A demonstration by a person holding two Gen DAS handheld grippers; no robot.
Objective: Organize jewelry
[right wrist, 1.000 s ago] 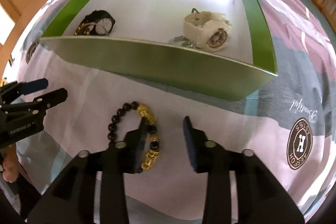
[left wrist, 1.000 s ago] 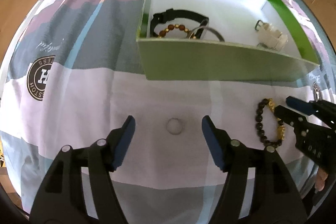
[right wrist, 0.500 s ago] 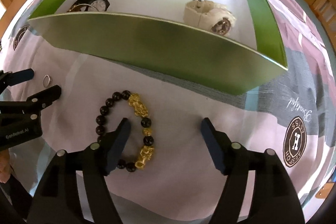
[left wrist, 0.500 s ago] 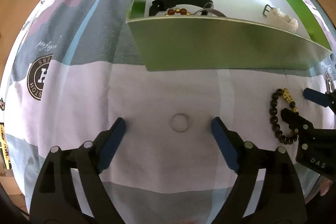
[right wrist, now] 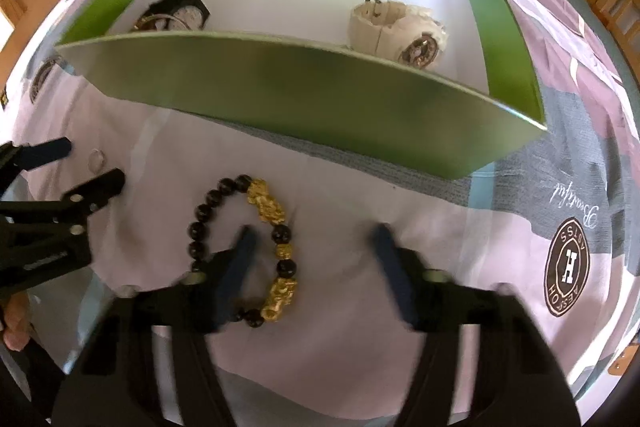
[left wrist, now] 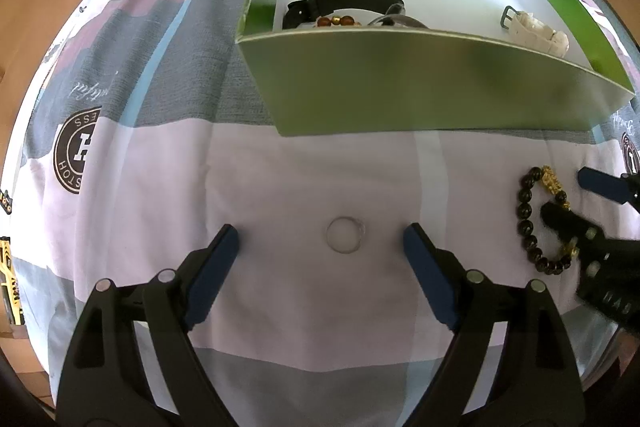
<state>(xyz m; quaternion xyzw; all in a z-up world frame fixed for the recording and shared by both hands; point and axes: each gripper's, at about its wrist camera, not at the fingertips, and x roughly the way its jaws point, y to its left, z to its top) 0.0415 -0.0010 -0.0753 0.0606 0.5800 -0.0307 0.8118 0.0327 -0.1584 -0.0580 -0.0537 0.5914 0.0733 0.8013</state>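
Left wrist view: the left hand-held gripper (left wrist: 320, 239) is spread wide, its blue-padded fingers flanking a small clear ring (left wrist: 345, 240) that lies flat on the bedsheet (left wrist: 160, 187), touching neither finger. Right wrist view: the right hand-held gripper (right wrist: 316, 247) is also spread, holding nothing; its left finger sits inside the loop of a black-and-gold bead bracelet (right wrist: 266, 205) lying on the sheet. Beyond both stands the green box (right wrist: 304, 95), holding a white watch (right wrist: 400, 31), a black watch (right wrist: 180, 15) and an amber bead bracelet (left wrist: 338, 21).
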